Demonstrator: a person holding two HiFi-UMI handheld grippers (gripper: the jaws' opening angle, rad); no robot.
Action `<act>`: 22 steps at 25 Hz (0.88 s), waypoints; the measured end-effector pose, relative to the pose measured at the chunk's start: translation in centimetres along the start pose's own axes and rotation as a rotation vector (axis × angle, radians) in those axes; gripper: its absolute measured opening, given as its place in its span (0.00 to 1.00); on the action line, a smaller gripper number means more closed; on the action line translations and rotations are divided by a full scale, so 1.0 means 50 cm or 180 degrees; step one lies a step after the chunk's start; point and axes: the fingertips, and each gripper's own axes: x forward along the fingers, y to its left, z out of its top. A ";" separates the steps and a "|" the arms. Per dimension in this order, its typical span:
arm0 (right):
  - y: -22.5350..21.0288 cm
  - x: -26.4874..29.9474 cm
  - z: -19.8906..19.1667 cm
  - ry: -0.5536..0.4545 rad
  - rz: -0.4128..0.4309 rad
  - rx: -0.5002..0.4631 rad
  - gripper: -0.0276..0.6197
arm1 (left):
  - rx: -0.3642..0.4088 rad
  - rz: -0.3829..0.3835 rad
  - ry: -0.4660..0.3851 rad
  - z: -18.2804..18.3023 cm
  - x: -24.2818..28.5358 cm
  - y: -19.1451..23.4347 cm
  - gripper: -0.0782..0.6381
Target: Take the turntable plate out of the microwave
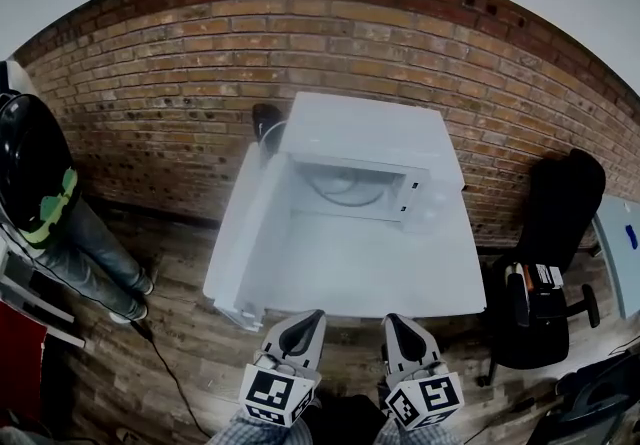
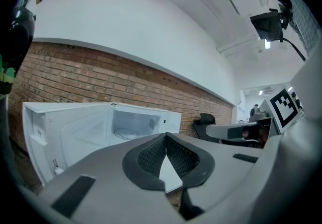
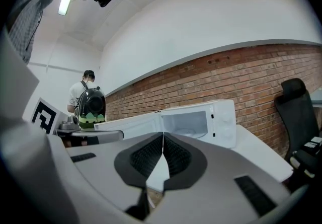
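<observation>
A white microwave (image 1: 372, 148) stands at the back of a white table (image 1: 400, 278), against a brick wall. Its door (image 1: 243, 228) hangs open to the left. The glass turntable plate (image 1: 345, 191) lies inside the cavity, also seen in the left gripper view (image 2: 126, 134) and the right gripper view (image 3: 190, 132). My left gripper (image 1: 316, 315) and right gripper (image 1: 391, 319) hover side by side at the table's near edge, well short of the microwave. Both point at it nearly level. The left gripper (image 2: 165, 137) is shut on nothing, and so is the right gripper (image 3: 162, 135).
A person with a black backpack (image 1: 35, 173) stands on the floor at the left. A black office chair (image 1: 555, 253) stands right of the table, with a desk corner (image 1: 622, 243) beyond it. A cable (image 1: 165, 363) runs across the wooden floor.
</observation>
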 end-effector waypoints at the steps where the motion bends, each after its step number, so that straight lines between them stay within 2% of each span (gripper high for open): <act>1: -0.004 0.012 -0.001 0.0010 0.0000 0.0013 0.07 | -0.0018 0.0012 0.0008 -0.002 0.006 0.009 0.12; 6: -0.043 0.084 -0.012 0.0057 0.0018 0.0003 0.07 | -0.0054 0.0041 0.0073 -0.016 0.064 0.048 0.12; 11: -0.099 0.178 -0.012 0.0100 0.0110 0.0146 0.07 | -0.0024 0.0081 0.0143 -0.012 0.156 0.084 0.12; 22: -0.259 0.390 0.035 0.0272 0.0343 -0.0202 0.07 | 0.0082 0.0300 0.0266 0.022 0.397 0.173 0.12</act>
